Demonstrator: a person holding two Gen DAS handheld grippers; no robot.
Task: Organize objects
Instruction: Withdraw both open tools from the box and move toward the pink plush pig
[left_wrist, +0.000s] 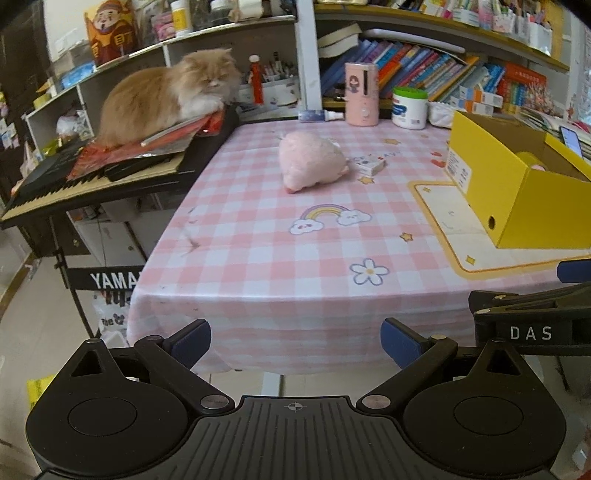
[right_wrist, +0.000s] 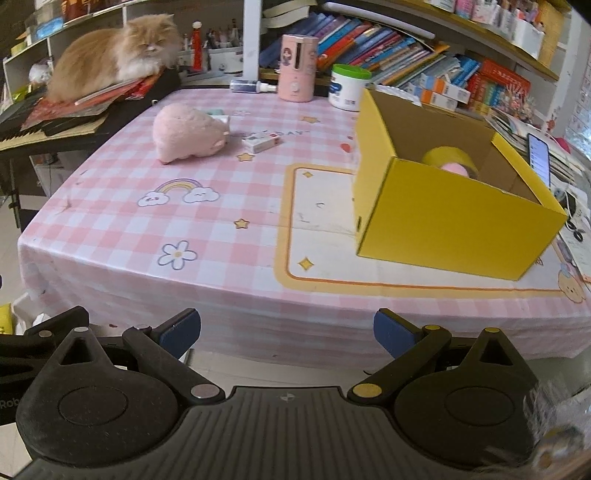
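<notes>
Both grippers are held off the near edge of the worktop (right_wrist: 229, 236), which is covered by a pink checked cloth. The left gripper (left_wrist: 295, 341) is seen with its 2 blue-padded fingers (left_wrist: 192, 341) spread wide, and nothing is held between them. The right gripper (right_wrist: 287, 332) is likewise spread wide and empty.

A pink plush toy (left_wrist: 308, 162) is seen lying on the cloth at about 12 o'clock from the left gripper, well apart from it. Just beside the toy, at its 3 o'clock, a small card box (left_wrist: 371, 167) is laid flat.

A yellow cardboard box (right_wrist: 443, 221) is placed at about 2 o'clock from the right gripper, open at the top. Inside it, a yellow tape roll (right_wrist: 448, 157) and part of a pink object (right_wrist: 456, 169) are visible.

At the far edge of the worktop, a pink cylindrical device (right_wrist: 297, 68), a white tub with a green lid (right_wrist: 347, 86) and a small bottle lying on its side (right_wrist: 253, 86) are lined up. An orange long-haired cat (left_wrist: 166, 98) is seen lying on papers on a keyboard (left_wrist: 74, 177) at 10 o'clock.
</notes>
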